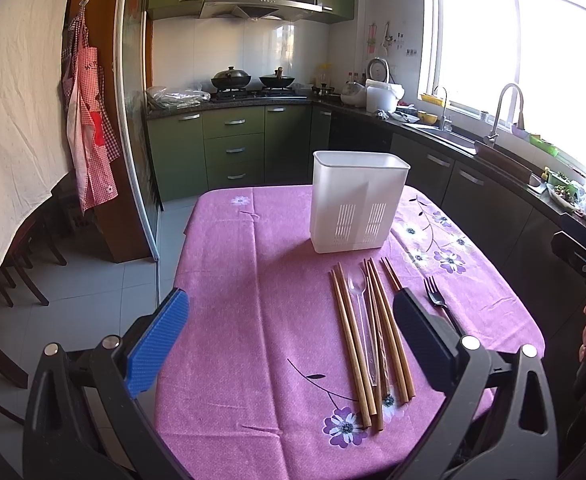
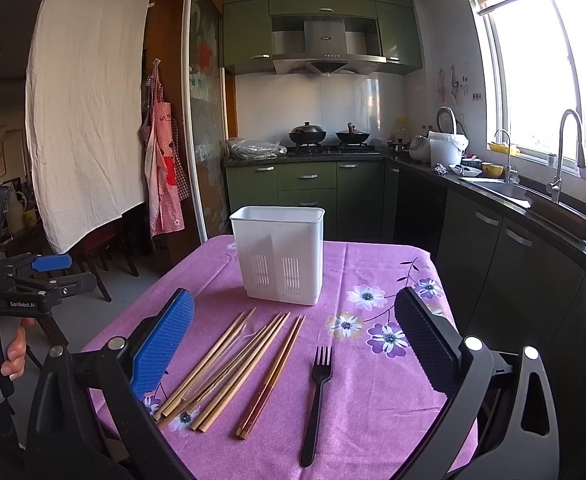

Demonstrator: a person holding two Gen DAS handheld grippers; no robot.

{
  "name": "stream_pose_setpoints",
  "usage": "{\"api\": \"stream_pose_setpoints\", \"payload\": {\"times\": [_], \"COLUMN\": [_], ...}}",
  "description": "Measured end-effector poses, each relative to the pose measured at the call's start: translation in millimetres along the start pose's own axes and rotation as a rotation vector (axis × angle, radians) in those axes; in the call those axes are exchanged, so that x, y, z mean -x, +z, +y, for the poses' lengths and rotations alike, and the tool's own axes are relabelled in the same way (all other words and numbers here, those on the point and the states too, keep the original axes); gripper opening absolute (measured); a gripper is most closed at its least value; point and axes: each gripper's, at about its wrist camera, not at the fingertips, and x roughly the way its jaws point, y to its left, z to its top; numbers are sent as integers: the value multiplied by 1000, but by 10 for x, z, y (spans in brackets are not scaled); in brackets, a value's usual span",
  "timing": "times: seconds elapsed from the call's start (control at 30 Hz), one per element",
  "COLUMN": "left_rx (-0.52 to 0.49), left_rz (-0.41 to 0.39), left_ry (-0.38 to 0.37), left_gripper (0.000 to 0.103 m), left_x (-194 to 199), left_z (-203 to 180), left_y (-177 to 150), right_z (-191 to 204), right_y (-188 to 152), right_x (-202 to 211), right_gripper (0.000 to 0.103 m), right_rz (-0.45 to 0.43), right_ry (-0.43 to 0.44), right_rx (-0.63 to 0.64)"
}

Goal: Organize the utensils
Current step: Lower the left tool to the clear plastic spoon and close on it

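Wooden chopsticks (image 2: pixel 229 368) and black fork (image 2: pixel 317 396) lie between my right gripper's (image 2: pixel 293 344) wide-open, empty jaws; left gripper (image 1: pixel 289 336) likewise spread, empty.

Two woks (image 2: pixel 329 133) on stove; apron (image 2: pixel 164 168) hanging.

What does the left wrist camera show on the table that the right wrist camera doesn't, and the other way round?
Only the left wrist view clearly shows the clear plastic spoon lying among the chopsticks. Only the right wrist view shows the black plastic fork whole, handle included. Both show the white slotted plastic utensil holder standing empty-looking, the wooden chopsticks lying loose, and the purple flowered tablecloth.
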Motion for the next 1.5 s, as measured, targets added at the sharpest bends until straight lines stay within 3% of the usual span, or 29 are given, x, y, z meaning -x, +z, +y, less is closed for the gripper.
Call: {"api": "stream_pose_setpoints", "payload": {"times": [0.13, 0.3, 0.47, 0.57, 0.7, 0.83, 1.03, 1.27, 1.5], "left_rx": [2, -9, -30, 10, -20, -74, -71, -91, -115], "left_rz": [14, 87, 219, 319, 410, 507, 649, 691, 729], "left_ry": [-2, -23, -74, -162, -184, -178, -177, -161, -142], "left_gripper": [97, 97, 97, 97, 95, 68, 30, 20, 20], "left_x": [-28, -209, -588, -881, -1197, -1564, -2049, -2355, -2589], "left_z": [-2, -37, -167, -241, -427, -645, -762, -844, -900], "left_y": [-24, 26, 120, 147, 175, 164, 69, 97, 78], "right_z": [-10, -79, -273, -394, -523, -609, -658, -692, -718], "right_y": [-9, -62, -109, -118, -105, -102, -128, -191, -201], "right_x": [-78, -374, -734, -932, -1164, -1353, -1481, -1528, -1533], "right_gripper": [99, 99, 99, 99, 99, 99, 77, 66, 66], "right_rz": [37, 175, 328, 382, 439, 480, 510, 525, 526], "right_ry": [-2, -30, -43, -41, -22, -26, -14, -21, -22], "right_rx": [8, 48, 50, 38, 8, -5, -23, -14, -13]}}
